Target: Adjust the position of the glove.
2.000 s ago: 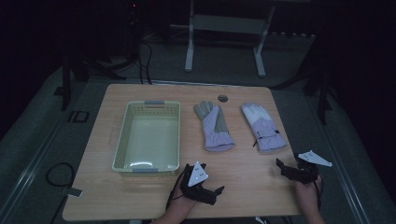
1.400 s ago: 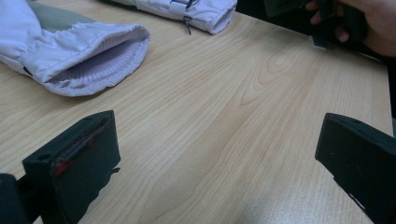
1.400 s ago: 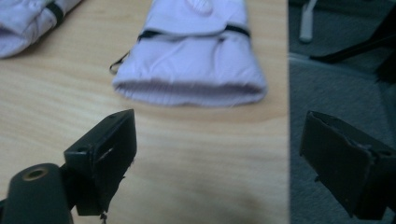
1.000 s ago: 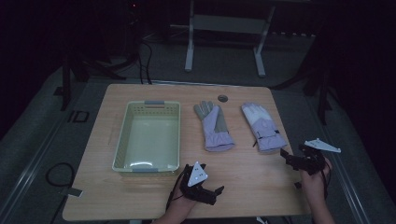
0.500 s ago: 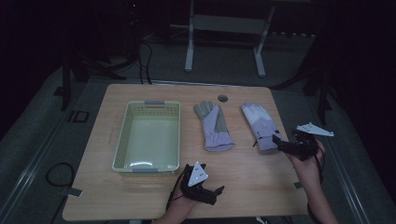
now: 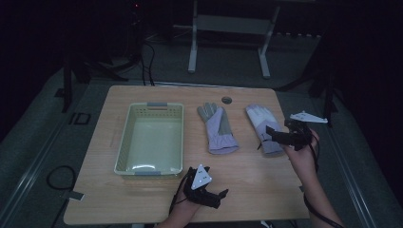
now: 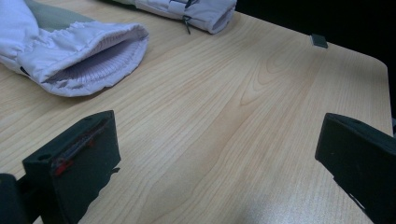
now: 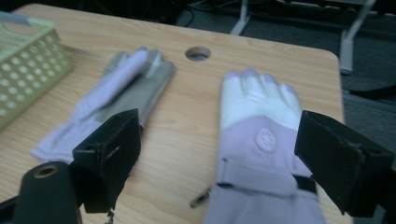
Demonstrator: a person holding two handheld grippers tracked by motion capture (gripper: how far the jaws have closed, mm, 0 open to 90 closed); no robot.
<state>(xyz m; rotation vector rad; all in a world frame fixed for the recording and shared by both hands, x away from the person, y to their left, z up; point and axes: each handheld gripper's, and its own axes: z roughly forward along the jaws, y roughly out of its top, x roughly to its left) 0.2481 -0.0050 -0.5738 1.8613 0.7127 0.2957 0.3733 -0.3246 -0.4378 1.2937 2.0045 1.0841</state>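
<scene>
The right gripper (image 6: 272, 133) hovered, jaws apart, over the right glove (image 8: 261, 154) lying flat on the worktop (image 6: 247, 175); it should straddle the cuff squarely before closing. The left gripper (image 6: 217, 195) rested with jaws wide.

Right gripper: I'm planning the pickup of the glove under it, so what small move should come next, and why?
Probably lower the right gripper and shut it on the cuff of the right glove. Its jaws stand wide open with that cuff between them in the right gripper view, nothing held, and the glove lies flat on the table.
</scene>
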